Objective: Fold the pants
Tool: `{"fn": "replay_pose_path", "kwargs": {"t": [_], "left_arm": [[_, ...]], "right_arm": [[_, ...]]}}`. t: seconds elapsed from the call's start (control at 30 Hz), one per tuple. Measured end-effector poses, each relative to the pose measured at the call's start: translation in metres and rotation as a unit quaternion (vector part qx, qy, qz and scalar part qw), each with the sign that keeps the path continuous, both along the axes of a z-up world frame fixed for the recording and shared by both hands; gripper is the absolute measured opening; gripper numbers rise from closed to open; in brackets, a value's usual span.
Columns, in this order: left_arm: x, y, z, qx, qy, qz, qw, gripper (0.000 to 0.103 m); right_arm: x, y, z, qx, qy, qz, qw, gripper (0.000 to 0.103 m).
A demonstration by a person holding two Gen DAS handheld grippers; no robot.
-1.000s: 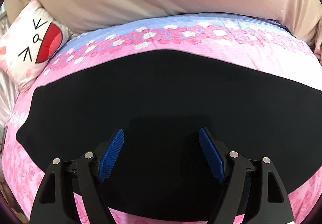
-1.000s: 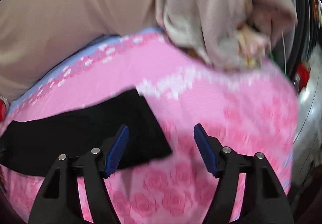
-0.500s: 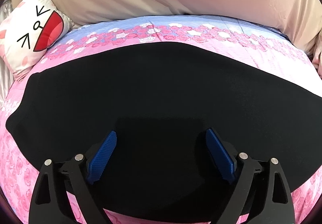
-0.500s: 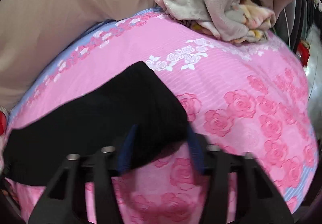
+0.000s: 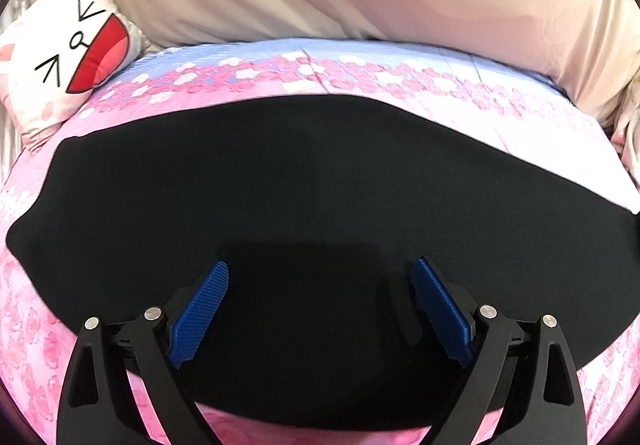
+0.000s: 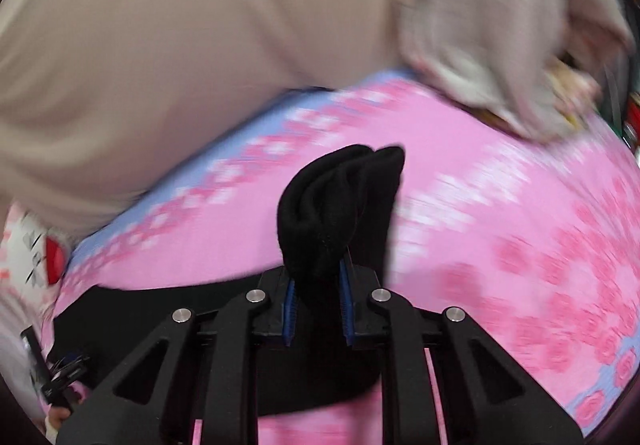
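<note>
The black pants lie flat across the pink floral bed, reaching from near its left edge toward the right. The left tool hangs over the pants' near part with its blue pads wide apart and nothing between them. The right tool is narrow and closing, its pads pinching one end of the pants, which bunches up in folds above the fingers, lifted off the bed. A cartoon-face pillow sits at the far left corner; a crumpled blanket lies at the far right.
</note>
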State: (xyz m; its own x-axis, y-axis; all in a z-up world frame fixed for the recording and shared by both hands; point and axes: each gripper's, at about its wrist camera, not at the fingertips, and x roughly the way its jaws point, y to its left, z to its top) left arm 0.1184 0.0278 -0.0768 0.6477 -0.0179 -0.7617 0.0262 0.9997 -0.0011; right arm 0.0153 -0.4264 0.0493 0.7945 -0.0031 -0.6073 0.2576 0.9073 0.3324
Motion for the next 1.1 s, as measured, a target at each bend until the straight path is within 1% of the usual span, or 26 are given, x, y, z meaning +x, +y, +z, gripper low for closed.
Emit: {"fn": "replay_pose_path", "kwargs": {"t": [0.1,0.17,0.23,0.3,0.33,0.4,0.43,0.53,0.63,0.73,0.8,0.9,1.03,1.1], "left_arm": [[-0.009,0.023,0.011,-0.007,-0.014,0.008,0.9998,0.091],[-0.017,0.047,0.021,-0.005,-0.026,0.023,0.9994,0.091],[-0.022,0.068,0.026,0.005,-0.031,0.042,0.9986,0.091],[-0.029,0.097,0.029,0.016,-0.035,0.066,0.9971,0.091],[-0.032,0.112,0.029,0.016,-0.033,0.077,0.9963,0.091],[-0.035,0.136,0.028,0.008,-0.028,0.093,0.9952,0.091],[-0.037,0.146,0.027,0.005,-0.025,0.102,0.9945,0.091],[-0.043,0.174,0.022,0.004,-0.02,0.121,0.9925,0.091],[-0.048,0.189,0.018,0.001,-0.02,0.128,0.9916,0.091],[-0.048,0.195,0.014,-0.005,-0.016,0.13,0.9914,0.091],[-0.047,0.198,0.011,-0.013,-0.014,0.128,0.9916,0.091],[-0.047,0.195,0.012,-0.014,-0.014,0.121,0.9924,0.091],[-0.045,0.191,0.013,-0.019,-0.016,0.113,0.9933,0.091],[-0.044,0.189,0.012,-0.018,-0.016,0.111,0.9935,0.091]], "right_arm": [[0.036,0.065,0.014,-0.003,-0.016,0.073,0.997,0.017],[0.061,0.114,0.016,-0.004,-0.019,0.123,0.992,0.017],[0.084,0.159,0.011,-0.002,-0.017,0.169,0.985,0.016],[0.104,0.208,0.001,0.0,-0.009,0.216,0.976,0.016],[0.115,0.237,-0.007,-0.005,-0.003,0.239,0.971,0.016],[0.127,0.277,-0.025,-0.01,0.014,0.271,0.962,0.016],[0.129,0.291,-0.033,-0.011,0.02,0.282,0.959,0.016],[0.137,0.342,-0.065,-0.021,0.057,0.318,0.946,0.016],[0.132,0.365,-0.083,-0.035,0.075,0.336,0.938,0.017],[0.128,0.38,-0.096,-0.061,0.091,0.341,0.934,0.017],[0.125,0.382,-0.096,-0.065,0.089,0.341,0.934,0.017],[0.122,0.383,-0.092,-0.064,0.088,0.349,0.931,0.017],[0.117,0.39,-0.098,-0.084,0.093,0.36,0.924,0.017],[0.114,0.395,-0.102,-0.102,0.091,0.363,0.922,0.017]]}}
